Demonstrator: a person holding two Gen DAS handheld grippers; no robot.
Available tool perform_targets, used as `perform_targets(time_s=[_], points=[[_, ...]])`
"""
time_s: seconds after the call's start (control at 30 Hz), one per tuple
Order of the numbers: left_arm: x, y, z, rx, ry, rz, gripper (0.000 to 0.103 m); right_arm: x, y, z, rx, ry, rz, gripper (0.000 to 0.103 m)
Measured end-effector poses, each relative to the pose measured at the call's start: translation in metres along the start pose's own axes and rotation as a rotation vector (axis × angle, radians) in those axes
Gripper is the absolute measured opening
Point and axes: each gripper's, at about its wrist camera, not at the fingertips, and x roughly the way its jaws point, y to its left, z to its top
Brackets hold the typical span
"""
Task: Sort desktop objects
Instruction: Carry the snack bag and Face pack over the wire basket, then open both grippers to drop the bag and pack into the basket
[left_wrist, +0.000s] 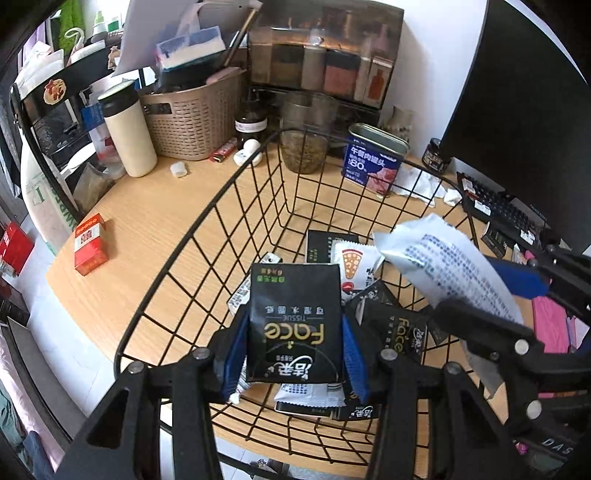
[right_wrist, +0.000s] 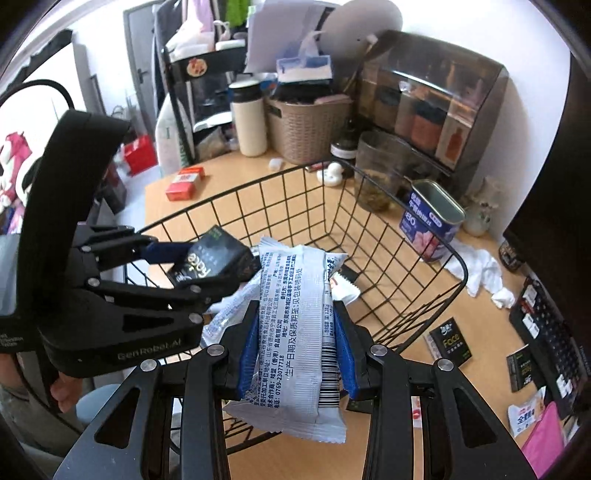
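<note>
Gripping a black tissue pack (left_wrist: 294, 321) between its blue pads, the left tool (left_wrist: 293, 354) holds it above the black wire basket (left_wrist: 207, 236), label upside down to the camera. Just beside it, the right tool (right_wrist: 297, 343) is clamped on a white snack packet (right_wrist: 291, 332), printed back facing up, also over the basket. More packets (left_wrist: 354, 266) lie on the basket floor below both. On the worktop (left_wrist: 147, 214) sits a red box (left_wrist: 89, 244), well apart from the basket.

Black wire-mesh metal basket (left_wrist: 207, 236) looks matt; light wood-grain table (left_wrist: 147, 206) smooth; white crinkled plastic snack packet (right_wrist: 291, 332) glossy.
</note>
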Motion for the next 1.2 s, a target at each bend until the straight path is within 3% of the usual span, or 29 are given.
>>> perform_targets(time_s=[0.5,0.57,0.63,1.2], points=[[-0.001,0.002,-0.002,-0.003,0.002,0.008,0.053,-0.001,0.003,0.0,-0.012,-0.002,-0.002,0.037],[0.0,-0.001,-0.002,0.012,0.006,0.01,0.067,-0.002,0.004,-0.001,-0.02,-0.014,-0.012,0.038],[-0.002,-0.002,-0.003,0.014,-0.005,0.01,0.073,-0.003,0.006,-0.001,-0.03,-0.026,-0.02,0.041],[-0.01,-0.011,0.001,0.024,-0.017,0.017,0.074,-0.013,0.0,-0.001,-0.005,-0.035,-0.021,0.043]])
